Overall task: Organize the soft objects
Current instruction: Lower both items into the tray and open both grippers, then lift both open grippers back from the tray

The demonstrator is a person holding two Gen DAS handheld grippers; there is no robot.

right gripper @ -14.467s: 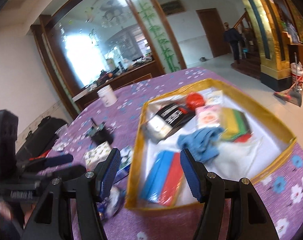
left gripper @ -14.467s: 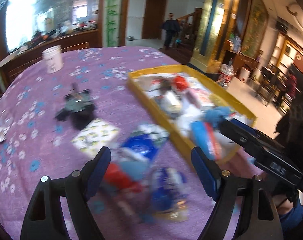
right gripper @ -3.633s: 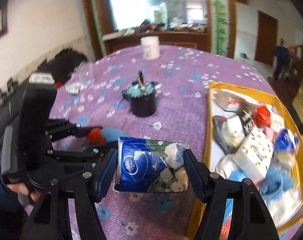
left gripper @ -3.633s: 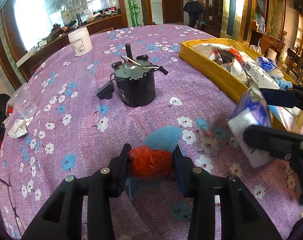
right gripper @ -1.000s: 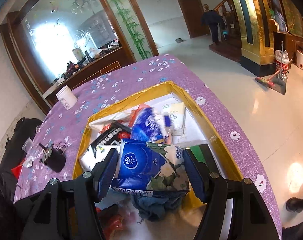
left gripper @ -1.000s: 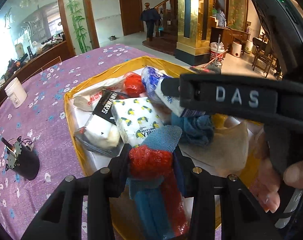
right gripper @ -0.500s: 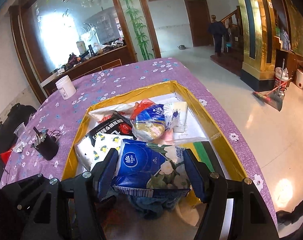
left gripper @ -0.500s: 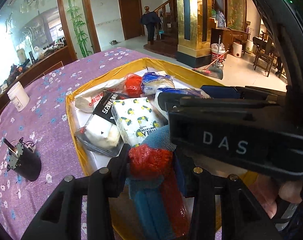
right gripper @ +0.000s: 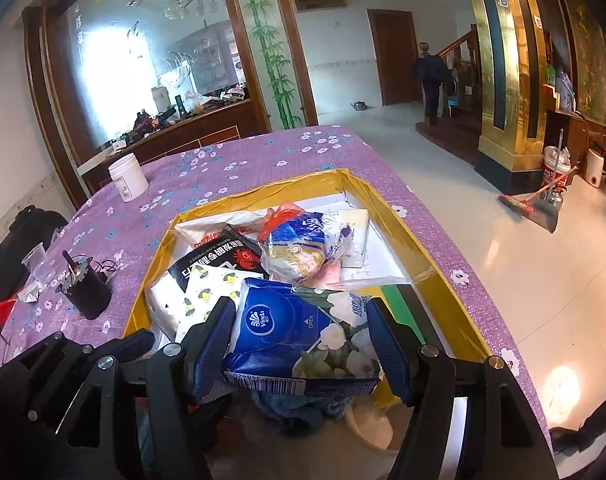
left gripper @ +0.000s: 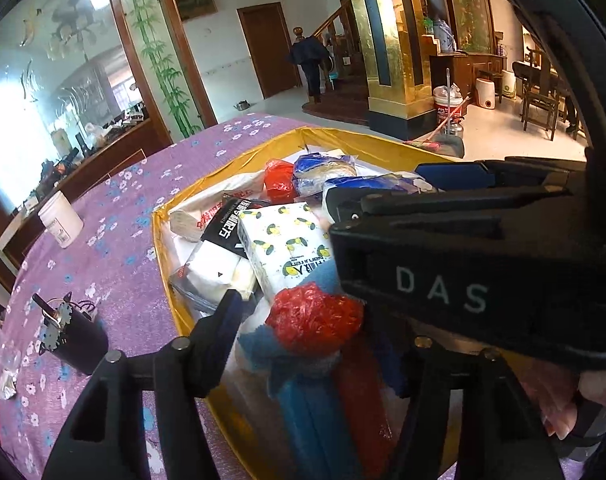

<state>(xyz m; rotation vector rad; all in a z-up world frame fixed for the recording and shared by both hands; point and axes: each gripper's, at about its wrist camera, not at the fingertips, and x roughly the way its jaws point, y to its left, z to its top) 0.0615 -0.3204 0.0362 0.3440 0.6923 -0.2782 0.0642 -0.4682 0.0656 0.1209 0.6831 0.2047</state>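
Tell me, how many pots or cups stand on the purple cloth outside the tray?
3: white jar far back, clear cup near the left edge, dark pot with a gear beside it. Others may be hidden.

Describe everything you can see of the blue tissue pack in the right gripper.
The blue tissue pack is a soft plastic-wrapped pack, deep blue with a white round logo, the word OPEN and white flowers on green toward its right end; a barcode strip runs along its near edge. It lies roughly level, clamped at both ends by the right gripper, whose blue pads press its sides. It hangs over the near part of the yellow tray, above a blue cloth. Whether it touches that cloth is unclear.
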